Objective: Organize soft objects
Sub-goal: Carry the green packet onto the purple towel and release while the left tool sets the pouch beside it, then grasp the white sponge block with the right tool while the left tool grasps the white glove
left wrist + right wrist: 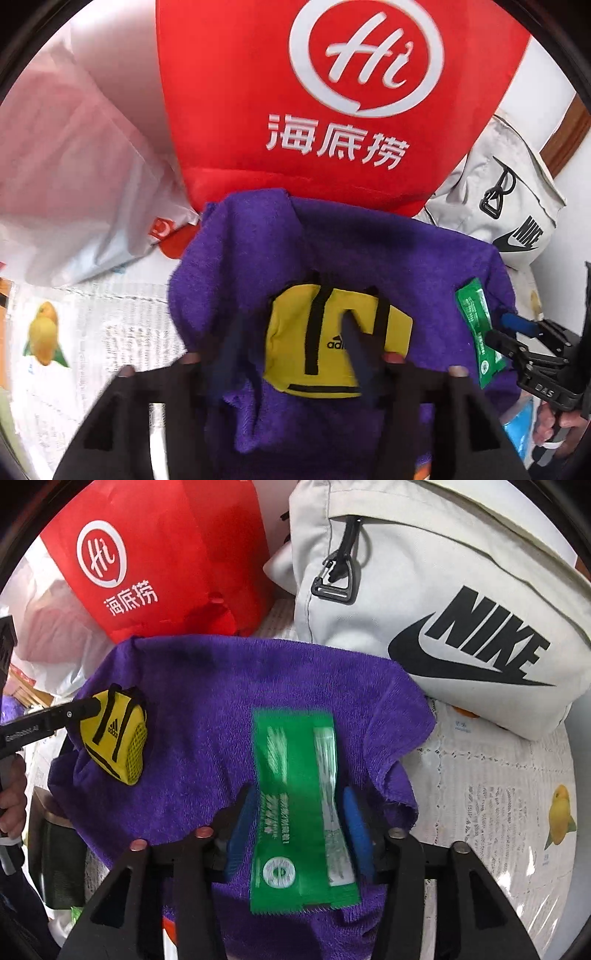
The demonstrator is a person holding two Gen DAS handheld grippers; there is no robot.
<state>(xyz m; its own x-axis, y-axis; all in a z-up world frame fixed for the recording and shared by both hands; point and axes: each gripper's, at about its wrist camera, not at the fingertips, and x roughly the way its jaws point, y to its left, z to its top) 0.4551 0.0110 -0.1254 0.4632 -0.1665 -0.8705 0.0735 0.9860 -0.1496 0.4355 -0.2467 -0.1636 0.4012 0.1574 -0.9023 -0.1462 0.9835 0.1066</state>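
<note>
Blue fingertips of the right gripper stand apart on either side of a green packet; the pads do not visibly press it, so the jaws are open with the packet lying between them on a purple towel. This gripper points steeply down at the towel.

Seen from the left wrist, the left gripper also tilts steeply down, its blurred dark fingers spread to either side of a small yellow pouch with black straps, which rests on the purple towel; its jaws are open, with no clear squeeze on the pouch. In the right wrist view, a hand at the left edge holds that gripper's handle.

Behind the towel, a red bag with a white logo stands upright, touching the towel's far edge. A pale grey bag with a black logo leans just beside it on the right, over the towel's corner. A clear plastic bag sits left of the red one. Everything rests on a printed table cover showing fruit.
</note>
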